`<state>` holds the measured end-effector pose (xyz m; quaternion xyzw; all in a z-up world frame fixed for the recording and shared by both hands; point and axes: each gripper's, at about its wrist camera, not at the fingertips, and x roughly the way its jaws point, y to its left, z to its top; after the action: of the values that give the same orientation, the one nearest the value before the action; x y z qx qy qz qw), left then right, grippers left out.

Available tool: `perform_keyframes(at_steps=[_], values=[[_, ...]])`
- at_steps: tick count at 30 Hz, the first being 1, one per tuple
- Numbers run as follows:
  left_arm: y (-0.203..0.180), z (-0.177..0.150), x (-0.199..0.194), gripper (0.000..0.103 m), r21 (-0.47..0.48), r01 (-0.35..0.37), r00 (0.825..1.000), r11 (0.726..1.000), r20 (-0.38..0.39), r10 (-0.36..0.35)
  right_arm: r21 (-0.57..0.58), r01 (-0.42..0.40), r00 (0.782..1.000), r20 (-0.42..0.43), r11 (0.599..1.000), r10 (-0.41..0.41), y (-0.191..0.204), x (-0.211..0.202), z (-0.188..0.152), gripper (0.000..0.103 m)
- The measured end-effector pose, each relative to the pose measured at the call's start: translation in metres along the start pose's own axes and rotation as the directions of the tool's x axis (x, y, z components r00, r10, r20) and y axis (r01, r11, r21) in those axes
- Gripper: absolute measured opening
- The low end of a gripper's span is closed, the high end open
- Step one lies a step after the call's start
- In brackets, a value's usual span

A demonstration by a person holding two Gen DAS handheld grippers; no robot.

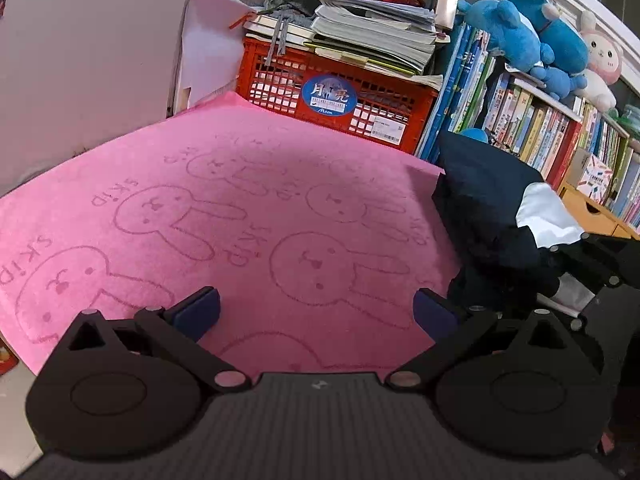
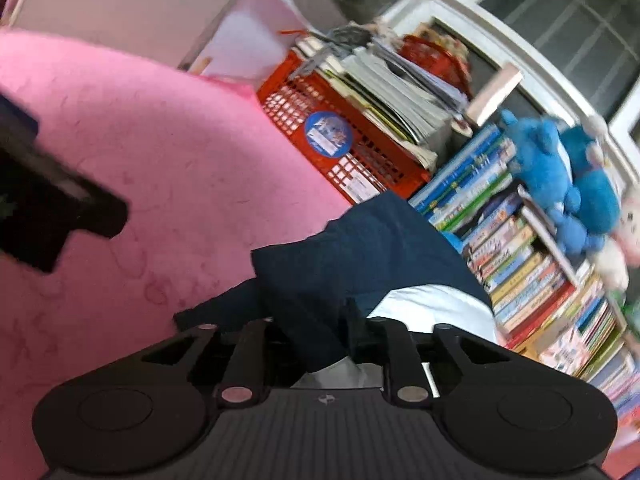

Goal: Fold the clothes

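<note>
The left hand-held gripper (image 1: 316, 312) hovered with its jaws spread wide and nothing between them, over the pink rabbit-print towel (image 1: 224, 208) that covered the counter. The dark navy garment (image 1: 492, 220), folded into a thick bundle with a white panel showing, lay at the towel's right edge, near the bookshelf (image 1: 560, 128). The right hand-held gripper (image 2: 324, 344) was narrowed on that bundle's near edge, cloth bunched between its fingers; the blur hid whether the pads truly pressed. To do this well, it seemed wise to keep the bundle flat, carry it level and let the free gripper steady the layers.
</note>
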<state>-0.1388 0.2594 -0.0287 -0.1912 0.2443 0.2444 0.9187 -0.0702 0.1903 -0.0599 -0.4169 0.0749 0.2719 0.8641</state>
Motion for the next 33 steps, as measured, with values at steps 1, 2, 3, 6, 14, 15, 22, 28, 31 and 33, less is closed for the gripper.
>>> perform_keyframes(at_steps=[1,2,3,6,14,15,22,28,31,33], values=[[-0.001,0.000,0.000,0.103,0.000,-0.002,1.000,1.000,-0.001,0.002,-0.024,0.005,1.000,0.008,1.000,-0.005,0.004,-0.002,-0.001,0.029],[0.000,0.002,0.000,0.103,-0.008,0.000,1.000,1.000,-0.005,0.000,-0.040,-0.002,1.000,0.024,0.999,0.003,0.007,-0.008,-0.002,0.035],[0.001,0.004,0.000,0.103,-0.020,0.018,1.000,1.000,-0.009,-0.018,-0.039,-0.024,0.999,0.043,0.999,0.026,0.011,-0.017,-0.003,0.049],[-0.001,0.013,-0.005,0.103,-0.041,0.100,0.995,0.994,0.006,-0.099,0.010,-0.105,0.988,0.113,0.994,0.103,0.004,-0.042,-0.009,0.096],[-0.077,0.036,-0.001,0.103,0.161,0.188,0.975,0.969,0.084,-0.203,0.058,0.029,0.995,0.094,0.998,-0.035,-0.024,-0.080,-0.035,0.098],[-0.086,0.033,0.009,0.103,0.200,0.145,0.986,0.969,0.056,-0.159,0.069,0.059,0.996,0.063,0.996,-0.064,-0.030,-0.077,-0.040,0.099],[-0.105,0.012,0.059,0.103,0.370,0.043,0.995,0.928,-0.102,-0.005,0.044,0.226,0.968,-0.122,0.973,-0.219,-0.063,-0.034,-0.068,0.099],[-0.098,0.009,0.057,0.103,0.407,0.057,0.995,0.912,-0.093,-0.020,0.094,0.304,0.939,-0.195,0.948,-0.282,-0.096,-0.037,-0.102,0.099],[-0.095,0.011,0.060,0.103,0.371,0.081,0.992,0.925,-0.119,-0.039,0.239,0.248,0.953,-0.232,0.939,-0.192,-0.113,-0.036,-0.116,0.100],[-0.096,0.010,0.060,0.103,0.373,0.074,0.993,0.925,-0.115,-0.033,0.204,0.270,0.948,-0.225,0.941,-0.223,-0.109,-0.034,-0.116,0.101]])
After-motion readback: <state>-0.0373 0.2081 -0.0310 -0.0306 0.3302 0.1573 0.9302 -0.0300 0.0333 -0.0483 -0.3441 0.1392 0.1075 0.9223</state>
